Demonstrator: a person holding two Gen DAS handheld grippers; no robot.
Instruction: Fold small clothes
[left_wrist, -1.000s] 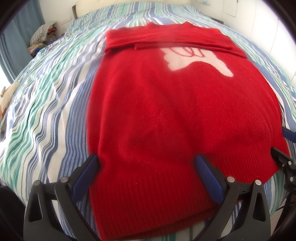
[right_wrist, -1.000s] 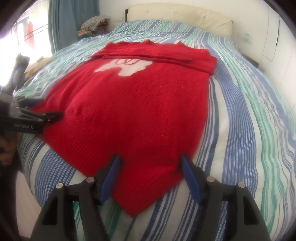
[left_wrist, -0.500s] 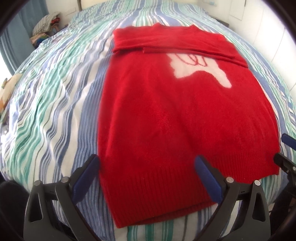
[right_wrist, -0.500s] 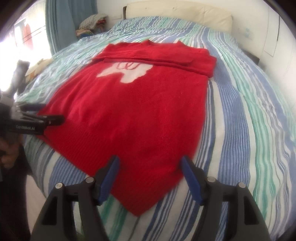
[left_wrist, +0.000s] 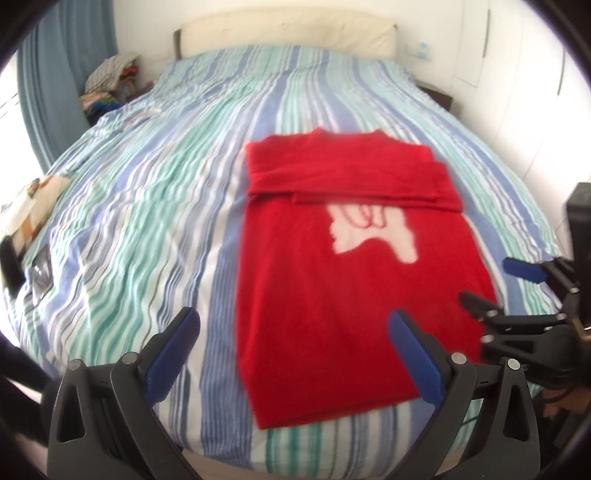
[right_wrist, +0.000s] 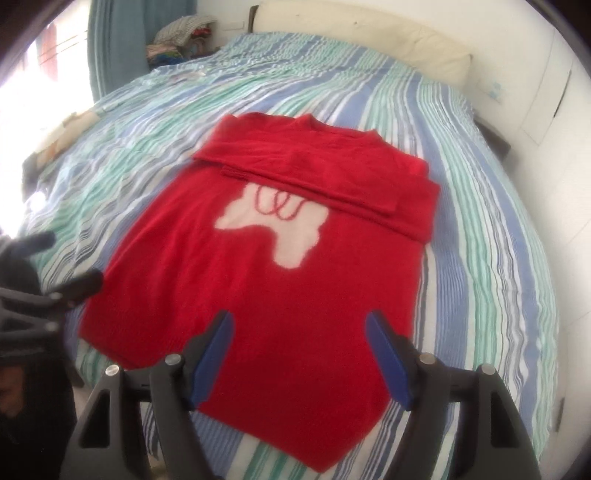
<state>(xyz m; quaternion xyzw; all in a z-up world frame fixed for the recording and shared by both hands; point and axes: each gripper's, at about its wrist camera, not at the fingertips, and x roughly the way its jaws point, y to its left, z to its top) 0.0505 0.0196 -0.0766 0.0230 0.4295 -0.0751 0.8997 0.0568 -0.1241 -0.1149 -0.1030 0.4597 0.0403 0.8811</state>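
Two grippers, left (left_wrist: 291, 350) spread and empty, right (right_wrist: 299, 354) opening on nothing, hover lower frame; we should pinch both sweater (right_wrist: 258, 295) hem corners evenly.

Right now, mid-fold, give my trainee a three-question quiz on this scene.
1. True or false: the sweater lies flat on the bed.
2. What lies folded across the sweater's top? A) sleeves B) towel C) trousers
3. Is anything between the left gripper's fingers, or the right gripper's?

Key: 1 true. 2 A, the sleeves. 3 No, both hold nothing; the right one's fingers are opening.
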